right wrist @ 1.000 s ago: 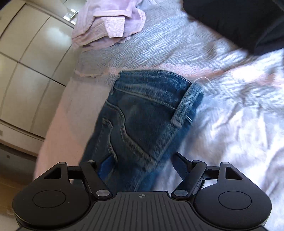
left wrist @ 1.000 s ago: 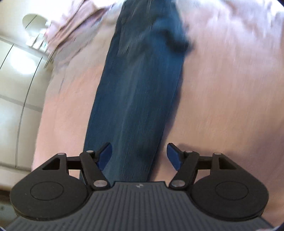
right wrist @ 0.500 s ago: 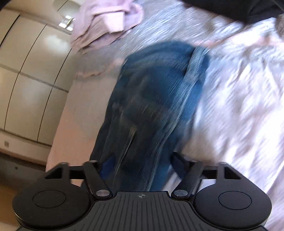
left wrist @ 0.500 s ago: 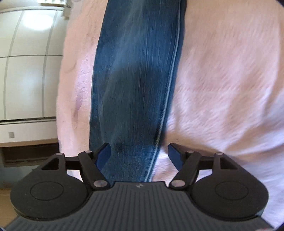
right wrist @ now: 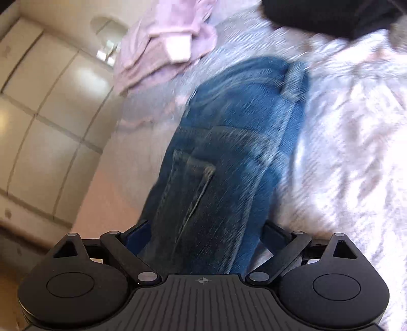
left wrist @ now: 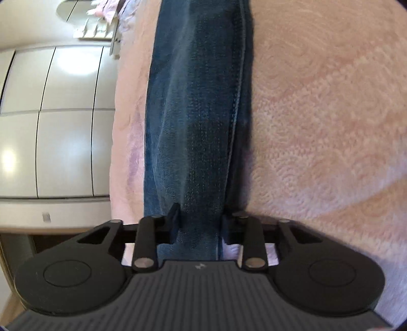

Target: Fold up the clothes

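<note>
The jeans (left wrist: 195, 122) lie lengthwise up the middle of both views on the pink bedspread (left wrist: 318, 127), legs stacked into one narrow strip, so the lengthwise fold looks done; the cross folds remain. The left gripper (left wrist: 199, 224) is closing, its pads pinching the leg end at lower centre. The right gripper (right wrist: 203, 236) is opening, spread either side of the seat, not pressing. Dark blue denim, pale stitching.

Jeans (right wrist: 229, 152) blurred; black garment (right wrist: 330, 15) cut off.

Dk blue jeans (left wrist: 193, 122), pink swirl-textured blanket (left wrist: 318, 114), blk tools w/ blue pads.
</note>
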Action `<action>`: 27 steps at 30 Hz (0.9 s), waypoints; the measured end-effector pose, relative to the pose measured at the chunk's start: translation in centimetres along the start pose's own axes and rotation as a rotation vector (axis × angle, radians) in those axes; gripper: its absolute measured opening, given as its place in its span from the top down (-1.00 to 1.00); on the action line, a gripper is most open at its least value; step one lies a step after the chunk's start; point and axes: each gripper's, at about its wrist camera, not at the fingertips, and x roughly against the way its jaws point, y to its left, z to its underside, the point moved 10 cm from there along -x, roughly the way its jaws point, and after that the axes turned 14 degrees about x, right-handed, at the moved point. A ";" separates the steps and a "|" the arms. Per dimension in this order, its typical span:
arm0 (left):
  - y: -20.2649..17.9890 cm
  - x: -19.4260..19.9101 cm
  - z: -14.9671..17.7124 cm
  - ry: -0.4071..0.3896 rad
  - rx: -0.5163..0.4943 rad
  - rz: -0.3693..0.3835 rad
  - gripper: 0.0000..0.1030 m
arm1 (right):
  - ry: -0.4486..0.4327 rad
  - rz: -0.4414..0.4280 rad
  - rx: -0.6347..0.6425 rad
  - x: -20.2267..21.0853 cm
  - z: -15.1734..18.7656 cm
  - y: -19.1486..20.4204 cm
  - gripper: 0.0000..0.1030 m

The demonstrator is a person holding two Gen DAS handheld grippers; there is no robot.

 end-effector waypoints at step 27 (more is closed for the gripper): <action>3.9 30.3 1.7 0.100 0.137 0.181 0.86 | 0.173 -0.025 0.062 18.6 -5.4 -3.2 0.61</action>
